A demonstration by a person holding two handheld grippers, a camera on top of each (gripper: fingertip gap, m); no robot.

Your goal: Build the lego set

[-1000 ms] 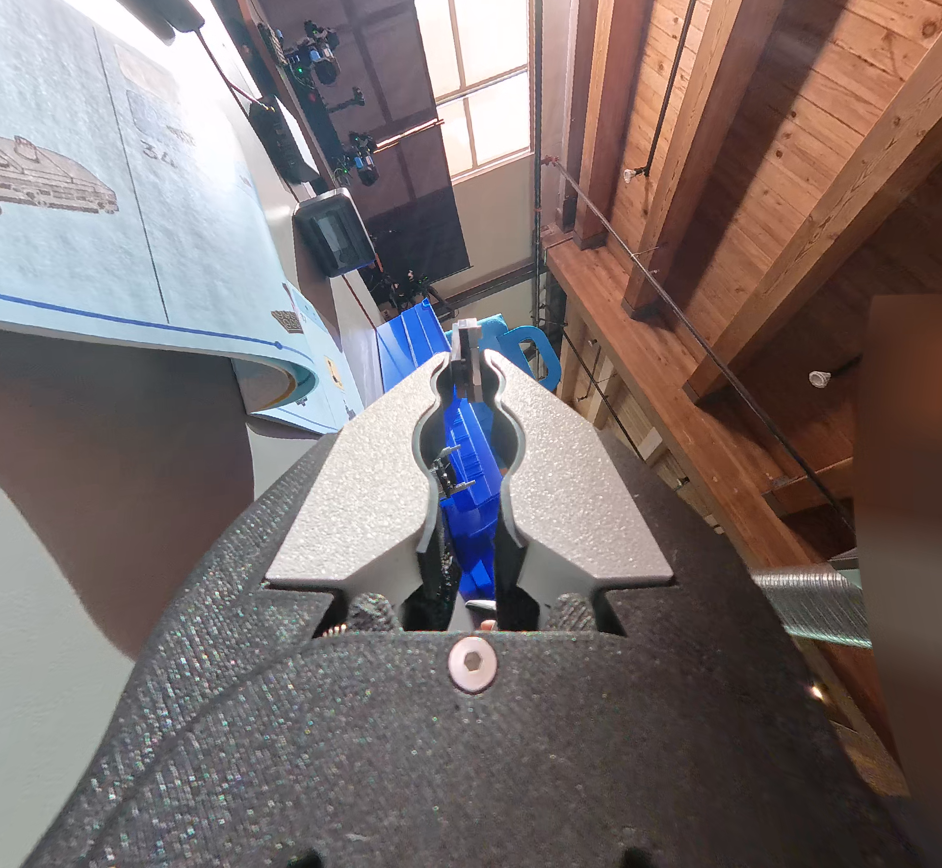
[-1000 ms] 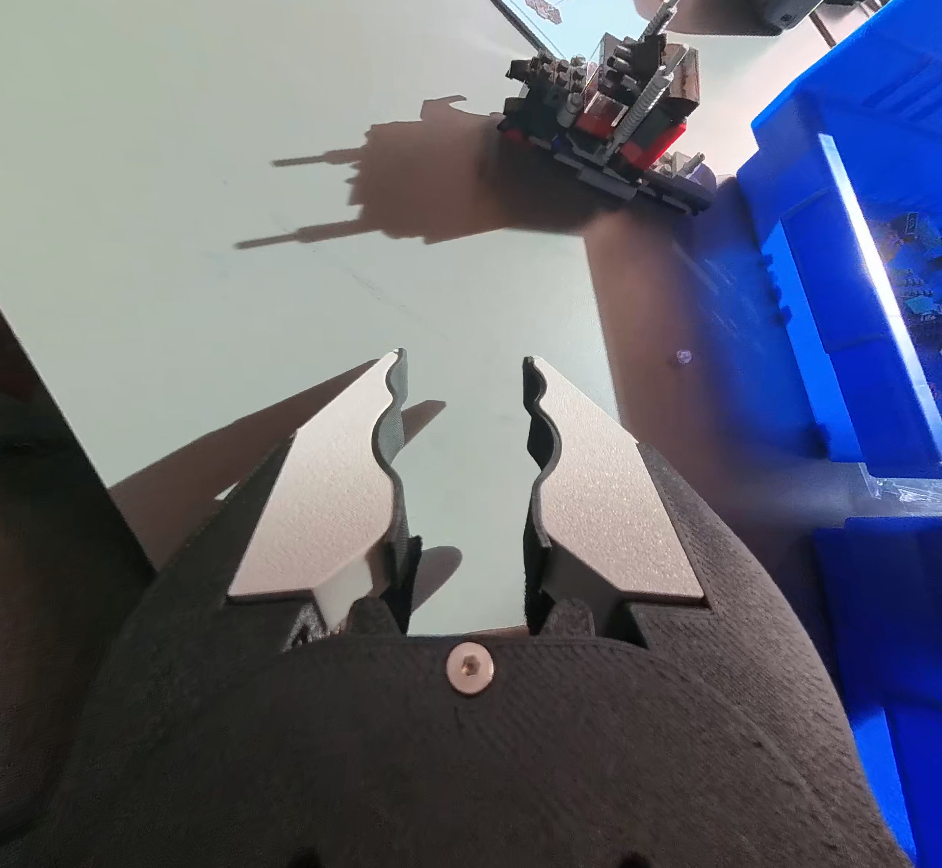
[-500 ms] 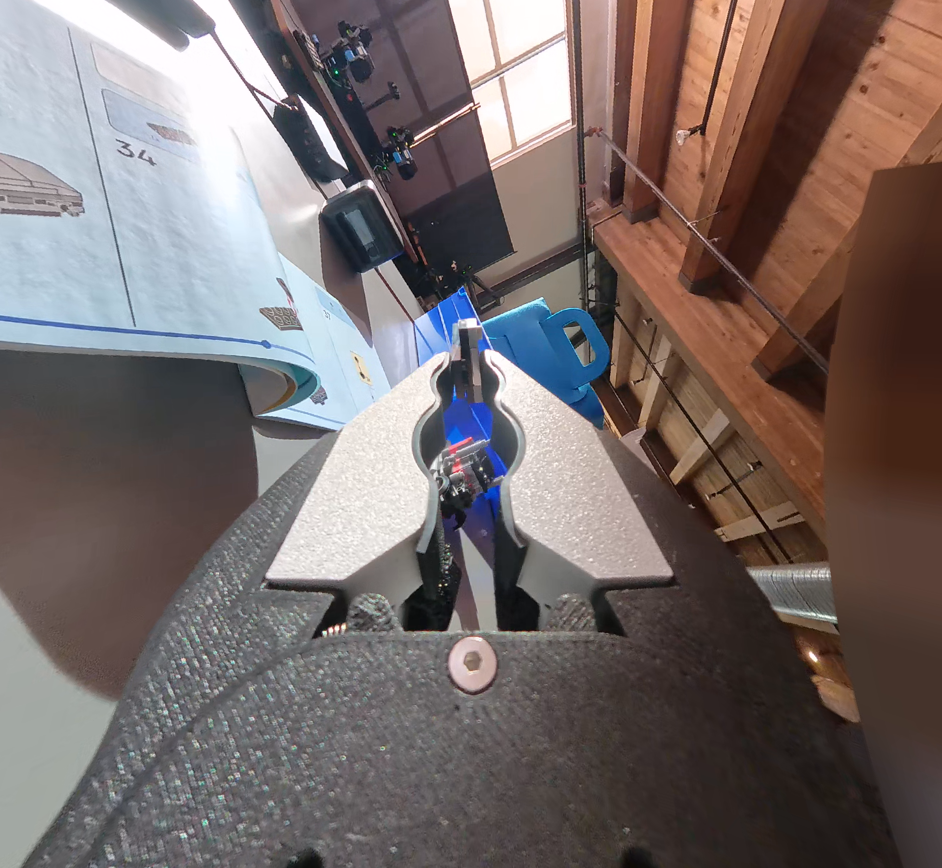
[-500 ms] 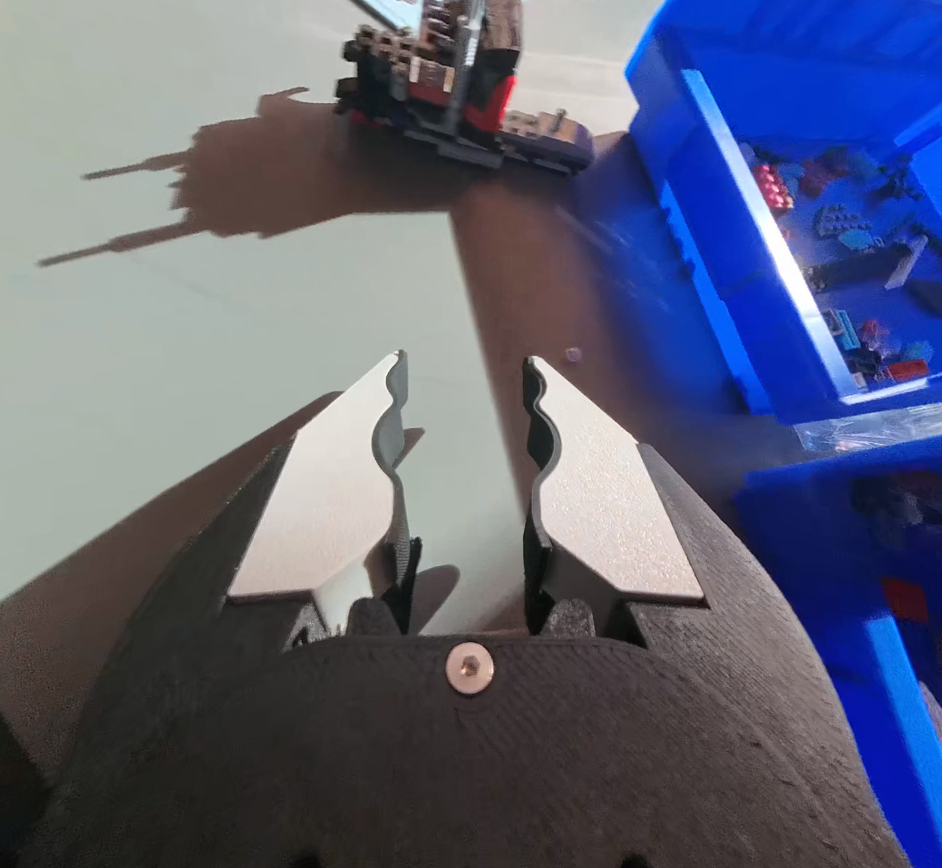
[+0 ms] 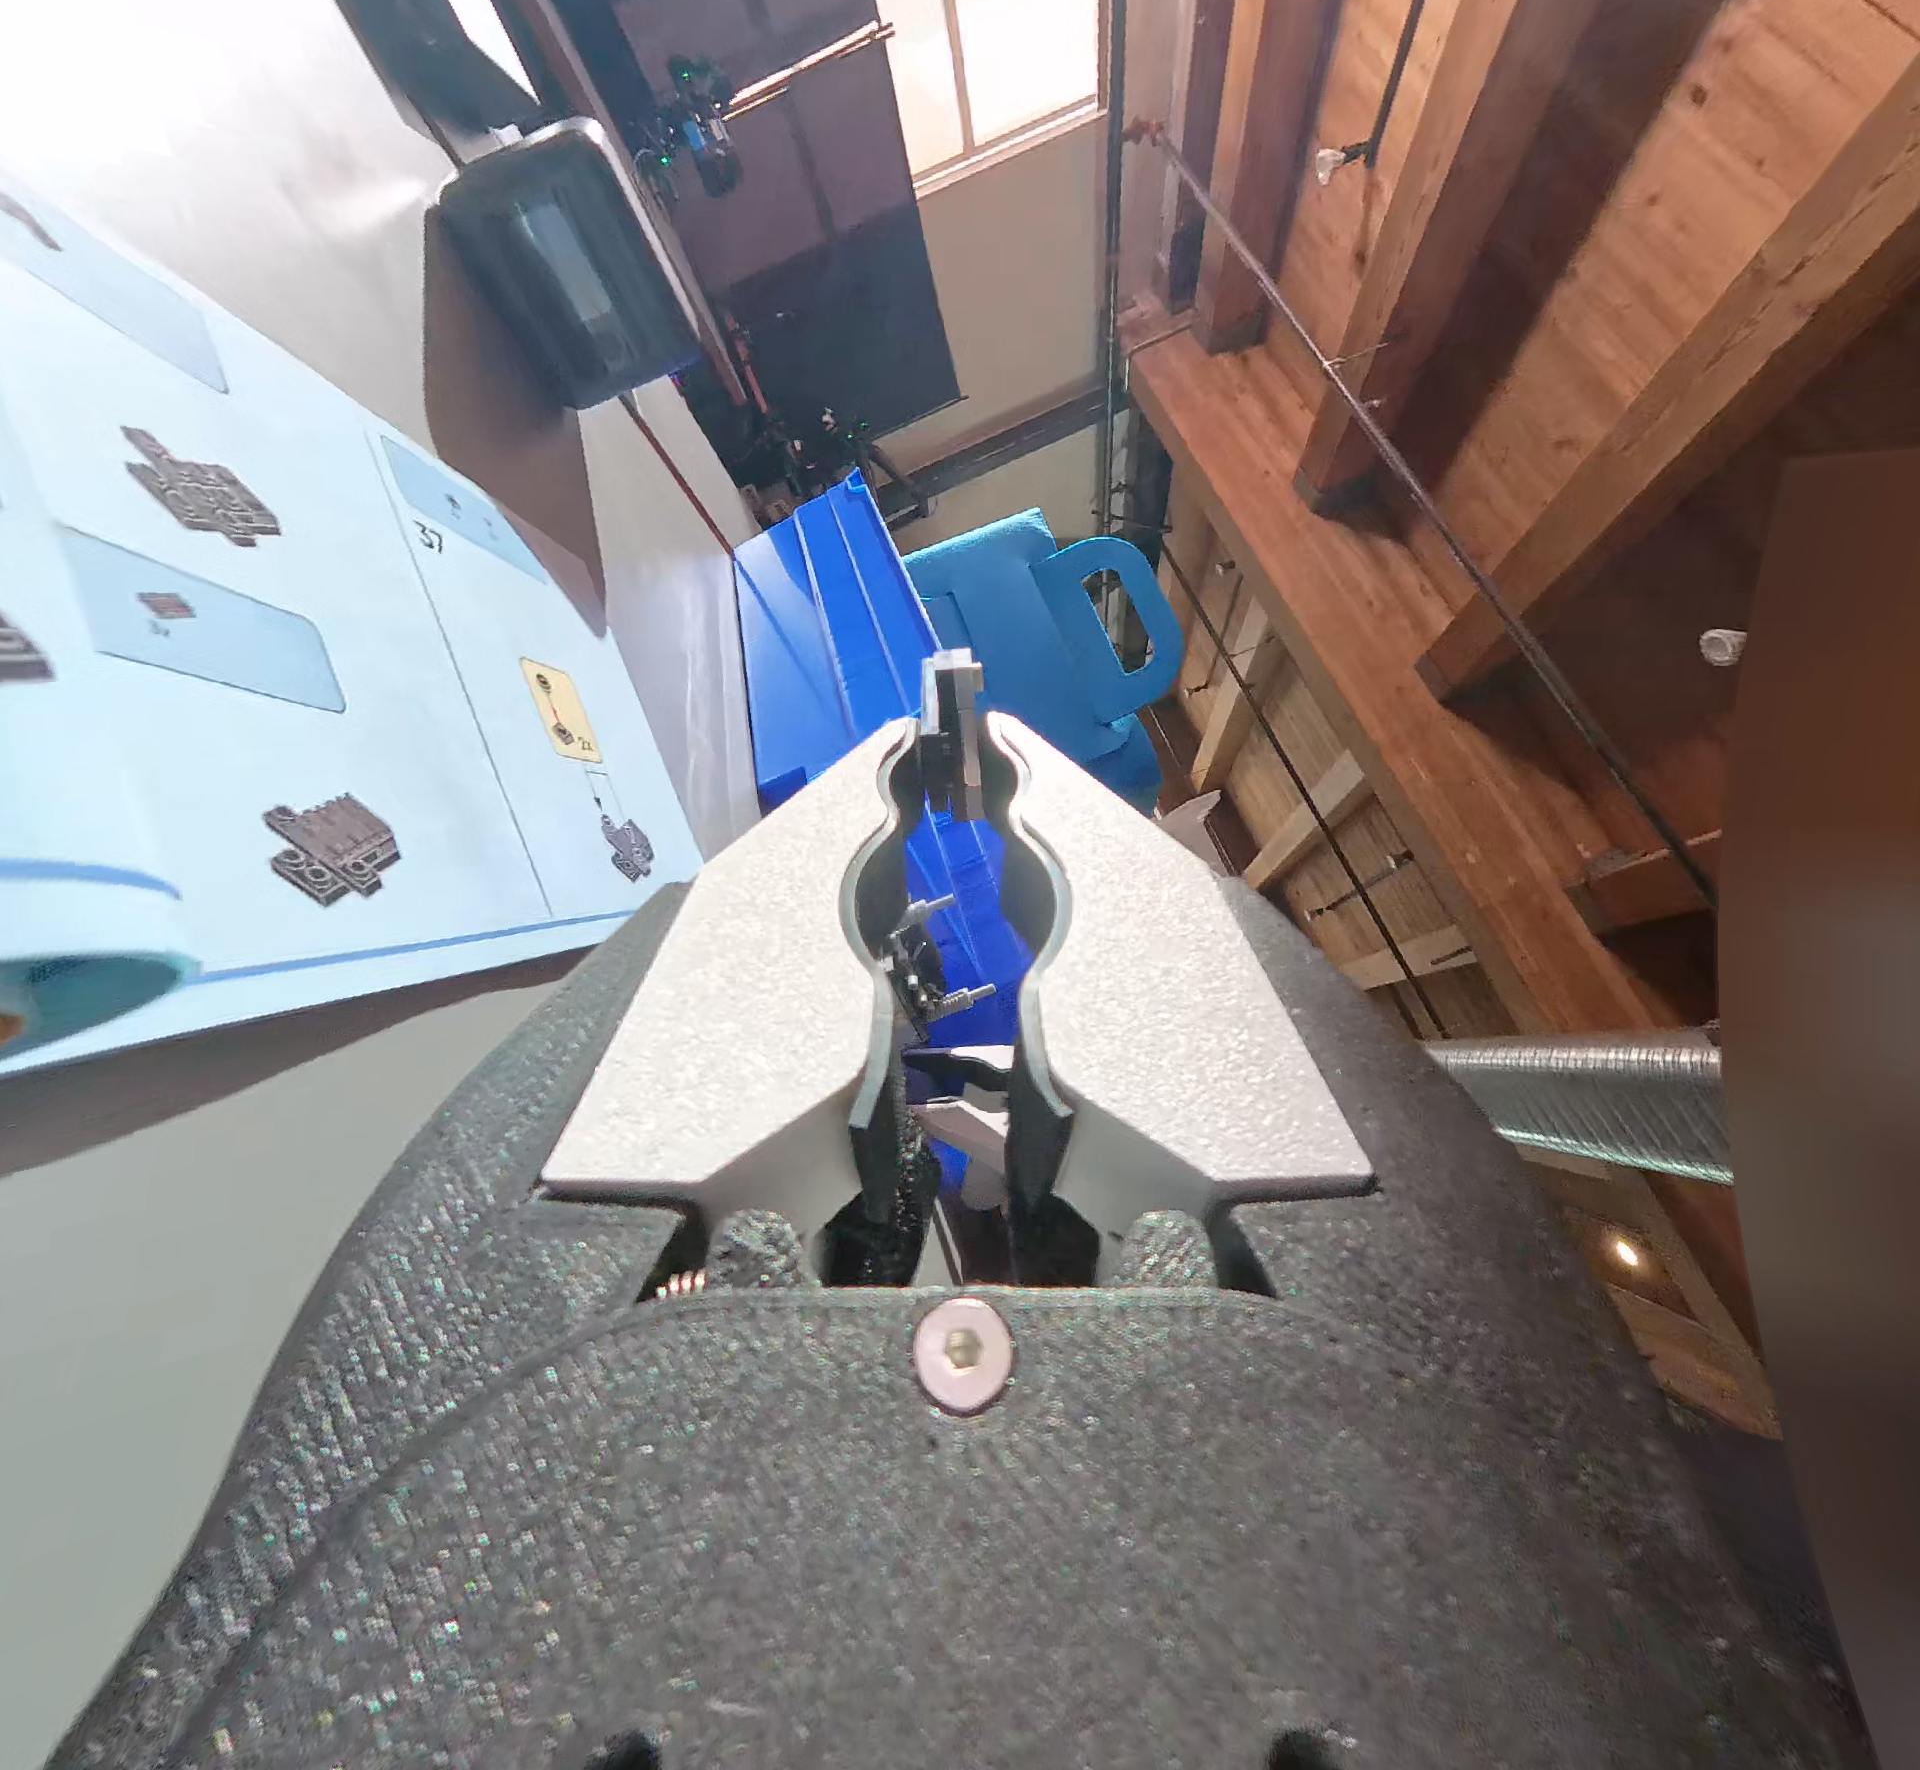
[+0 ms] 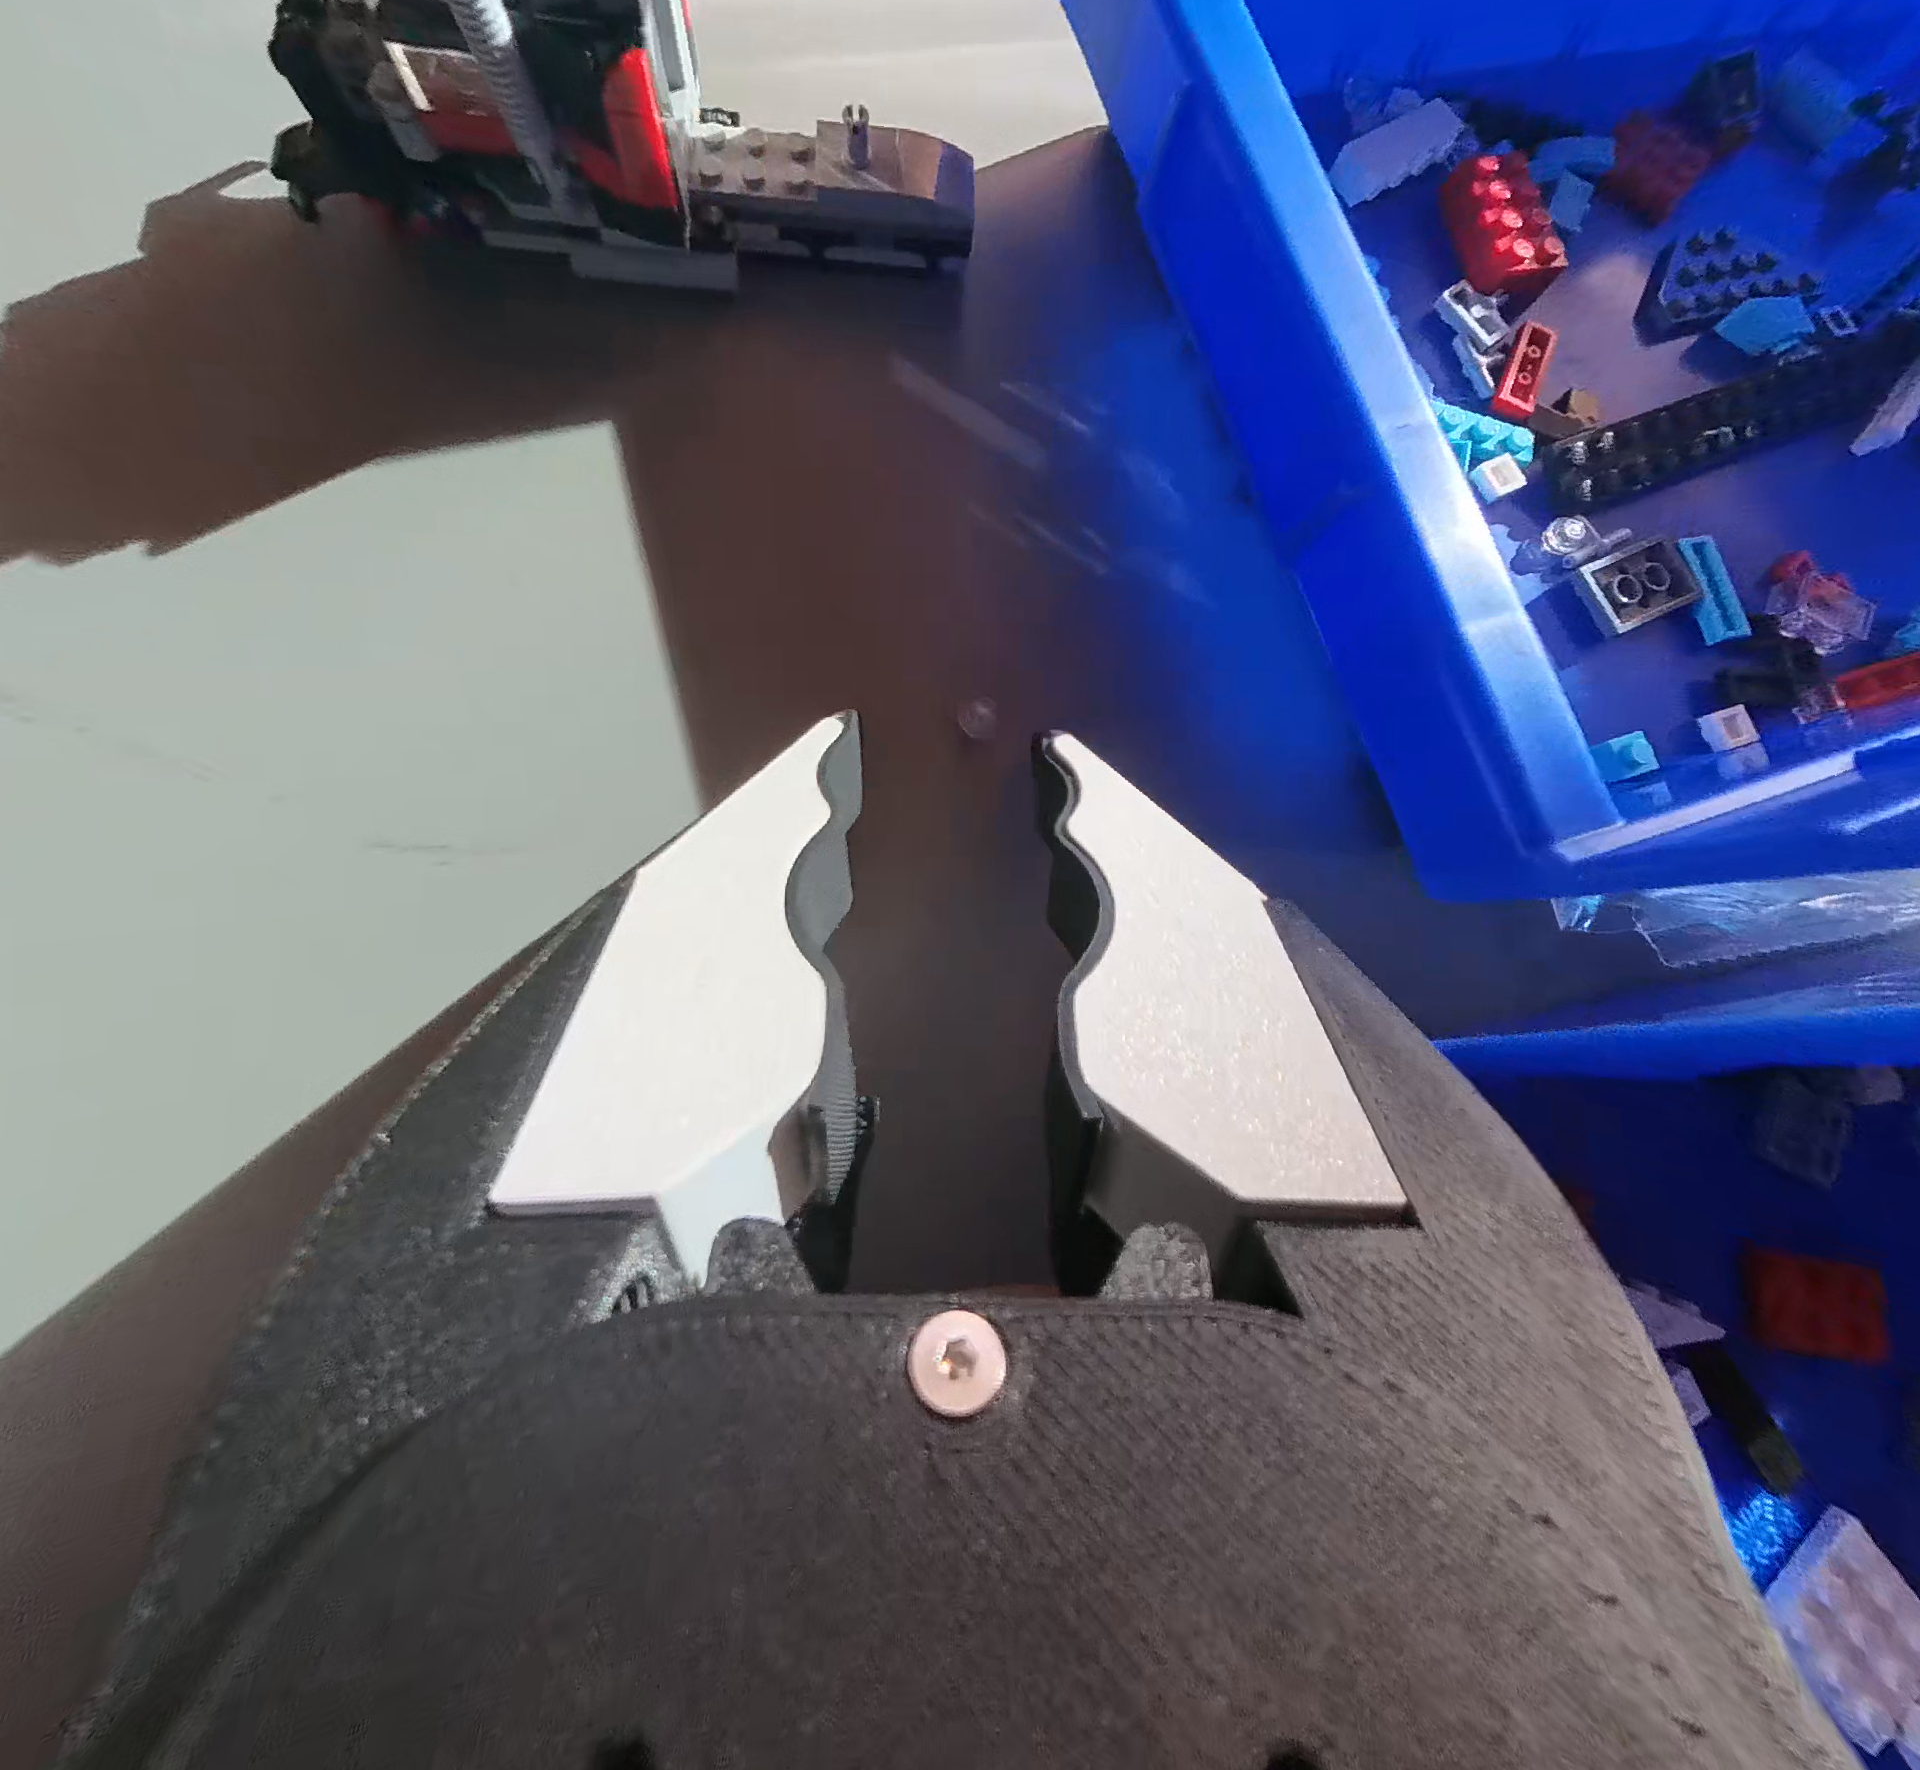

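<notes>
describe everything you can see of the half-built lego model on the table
The half-built lego model stands upright on the pale table, left of the blue parts bin and apart from it. It looks like hard plastic bricks: mostly black and dark grey, with red panels in the middle and a white one beside them. A low grey studded plate sticks out toward the bin, with a small peg on it. A light grey ridged rod leans up across its front. Its top is cut off by the frame. Neither gripper touches it.
</notes>
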